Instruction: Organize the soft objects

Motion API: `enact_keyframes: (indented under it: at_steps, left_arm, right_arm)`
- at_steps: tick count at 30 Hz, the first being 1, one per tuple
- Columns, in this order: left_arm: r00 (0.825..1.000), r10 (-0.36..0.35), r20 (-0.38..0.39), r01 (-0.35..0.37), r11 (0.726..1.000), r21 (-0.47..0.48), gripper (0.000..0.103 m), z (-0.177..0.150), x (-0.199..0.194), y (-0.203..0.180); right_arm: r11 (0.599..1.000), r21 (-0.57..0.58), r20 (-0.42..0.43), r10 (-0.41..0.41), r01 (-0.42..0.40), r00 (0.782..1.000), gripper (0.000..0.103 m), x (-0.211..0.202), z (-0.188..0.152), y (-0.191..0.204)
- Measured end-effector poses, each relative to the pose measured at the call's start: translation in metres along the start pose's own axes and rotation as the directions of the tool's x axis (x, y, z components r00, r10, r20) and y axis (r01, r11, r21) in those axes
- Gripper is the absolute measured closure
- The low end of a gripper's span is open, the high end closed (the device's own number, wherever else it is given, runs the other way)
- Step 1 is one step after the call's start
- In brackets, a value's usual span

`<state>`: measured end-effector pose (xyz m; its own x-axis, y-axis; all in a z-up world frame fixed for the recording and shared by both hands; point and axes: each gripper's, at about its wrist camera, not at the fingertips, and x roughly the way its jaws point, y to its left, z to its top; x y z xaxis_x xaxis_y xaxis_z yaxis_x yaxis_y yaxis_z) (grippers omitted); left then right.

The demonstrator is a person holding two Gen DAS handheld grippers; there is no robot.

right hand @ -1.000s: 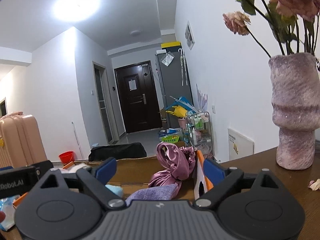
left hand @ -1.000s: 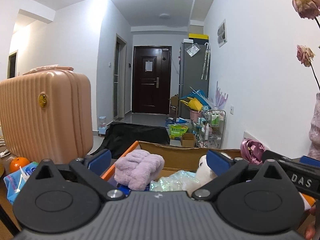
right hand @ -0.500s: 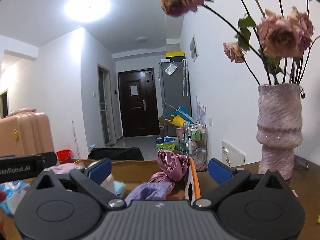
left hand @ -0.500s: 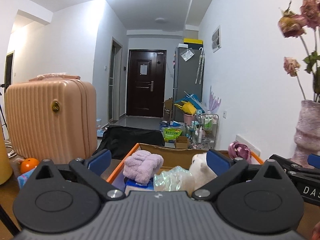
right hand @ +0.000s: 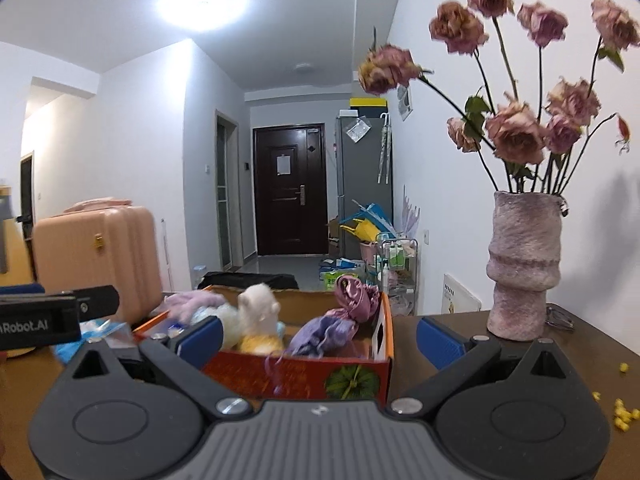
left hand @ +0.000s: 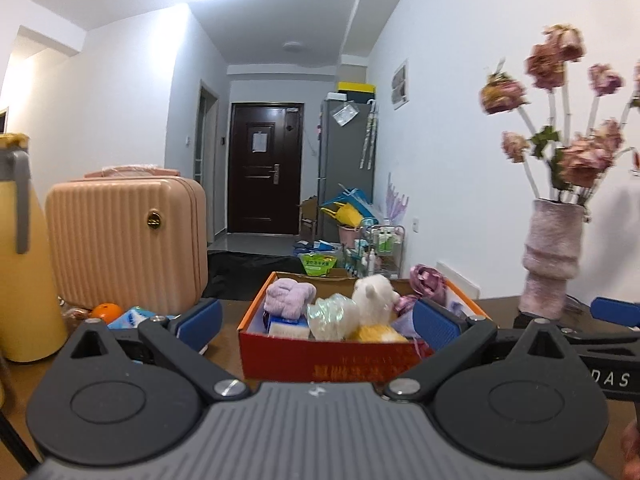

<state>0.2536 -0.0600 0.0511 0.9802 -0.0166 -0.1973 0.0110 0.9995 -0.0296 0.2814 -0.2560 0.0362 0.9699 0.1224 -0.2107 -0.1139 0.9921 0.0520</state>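
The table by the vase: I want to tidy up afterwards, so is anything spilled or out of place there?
Yes. Small yellow crumbs lie scattered on the brown table to the right of the pink vase, loose rather than in any container. What they are is too small to tell.

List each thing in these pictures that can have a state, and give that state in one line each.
left gripper: open, nothing between its fingers
right gripper: open, nothing between its fingers
cardboard box: open, full of soft things
white plush toy: upright in the box
suitcase: shut, upright
door: shut
vase: upright, holds flowers
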Motion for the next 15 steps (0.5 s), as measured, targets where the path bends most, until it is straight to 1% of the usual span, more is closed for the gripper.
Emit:
enact_keyframes:
  at_steps: [5,10,15]
  left_arm:
    - [0.999,-0.034,-0.007,0.035,0.999,0.018,0.000,-0.006,-0.060,0.003]
    - [0.998,-0.058,0.004,0.058,0.998,0.035,0.000,-0.021,-0.126,0.007]
    - [0.997,-0.076,0.000,0.076,0.997,0.031,0.000,-0.038,-0.169,0.010]
  right_arm:
    - [1.000,-0.001,0.003,0.013,-0.013,1.000,0.000,-0.067,-0.005,0.007]
    - [0.999,-0.025,0.007,0.019,-0.019,1.000,0.000,-0.132,-0.019,0.012]
    - [0.999,-0.032,0.003,0.028,-0.028,1.000,0.000,-0.188,-0.034,0.016]
